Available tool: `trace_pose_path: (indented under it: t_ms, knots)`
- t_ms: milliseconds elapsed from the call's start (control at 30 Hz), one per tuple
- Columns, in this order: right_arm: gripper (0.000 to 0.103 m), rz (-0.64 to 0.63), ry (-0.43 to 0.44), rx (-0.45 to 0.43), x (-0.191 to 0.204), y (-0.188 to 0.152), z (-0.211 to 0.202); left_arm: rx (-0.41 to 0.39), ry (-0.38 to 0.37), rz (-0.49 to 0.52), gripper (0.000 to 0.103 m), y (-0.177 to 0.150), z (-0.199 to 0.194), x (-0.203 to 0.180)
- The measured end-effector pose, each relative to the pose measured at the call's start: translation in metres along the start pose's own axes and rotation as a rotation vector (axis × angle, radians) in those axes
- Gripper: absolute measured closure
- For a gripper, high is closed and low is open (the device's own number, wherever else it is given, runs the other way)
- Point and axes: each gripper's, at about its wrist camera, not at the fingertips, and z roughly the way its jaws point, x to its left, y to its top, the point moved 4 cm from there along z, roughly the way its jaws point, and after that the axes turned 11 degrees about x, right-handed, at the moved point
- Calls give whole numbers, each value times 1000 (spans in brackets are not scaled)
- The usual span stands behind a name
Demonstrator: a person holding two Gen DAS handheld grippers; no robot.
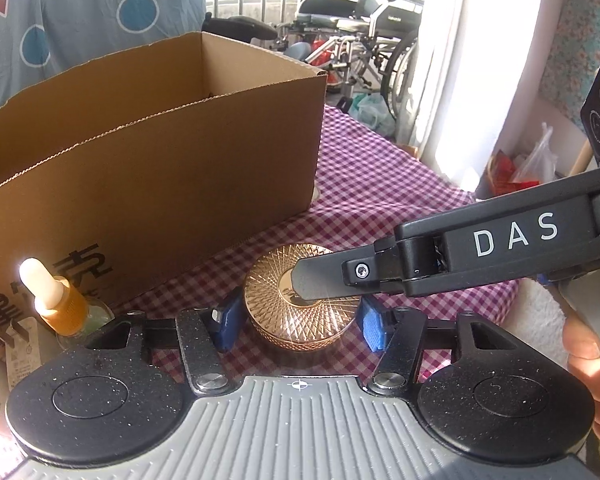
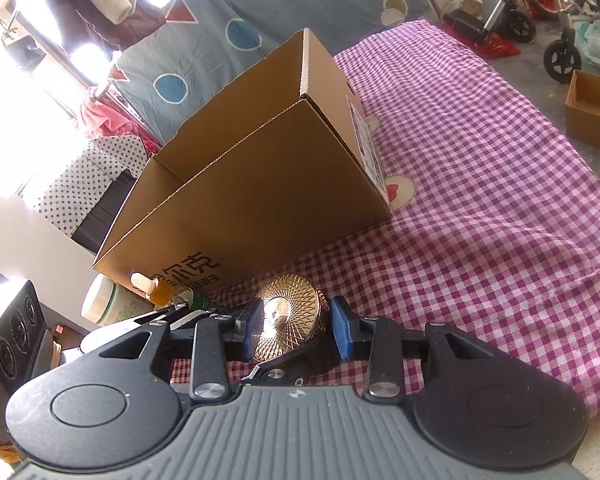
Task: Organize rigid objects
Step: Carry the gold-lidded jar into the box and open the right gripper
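A round gold jar (image 1: 276,308) with a cut-pattern lid is just in front of the open cardboard box (image 1: 160,140). My right gripper (image 2: 296,328) is turned on its side and shut on the jar (image 2: 288,300), one pad on the lid and one under the base. Its upper finger (image 1: 332,276) lies across the lid in the left wrist view. My left gripper (image 1: 300,322) straddles the jar's sides, its blue pads (image 1: 374,328) very close, with a thin slit on the left. I cannot tell if the jar rests on the checked cloth (image 1: 380,184).
A dropper bottle (image 1: 56,300) with an orange collar and a white-lidded green tub (image 2: 108,300) stand left of the jar against the box (image 2: 260,184). The cloth (image 2: 480,200) stretches right. Wheelchairs (image 1: 364,32) and a small carton (image 2: 592,108) are on the floor beyond.
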Motion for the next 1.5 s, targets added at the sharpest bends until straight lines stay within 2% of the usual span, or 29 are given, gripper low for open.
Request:
trace_pose_path:
  t_ms: [433,633,867,1033,1200,1333,1500]
  knots:
    - [64,-26,-39,-13,8,-4,-6,-9,3,-1,46,-1,-10,-3]
    - [64,-58,-49,-55,24,-6,-25,-53,8,5,46,0,-30,-7]
    - [64,-135,-32,-132,57,-3,-58,-146,36,23,46,9,-75,-10]
    - [64,-228,-1,-186,89,18,-81,-219,81,30,46,28,-110,-4]
    - [64,-310,16,-190,119,52,-84,-245,113,5,46,59,-131,14]
    - [63,-347,28,-153,135,89,-77,-211,97,-42,46,92,-129,38]
    - [62,-320,46,-41,137,142,-48,-132,54,-137,46,123,-107,66]
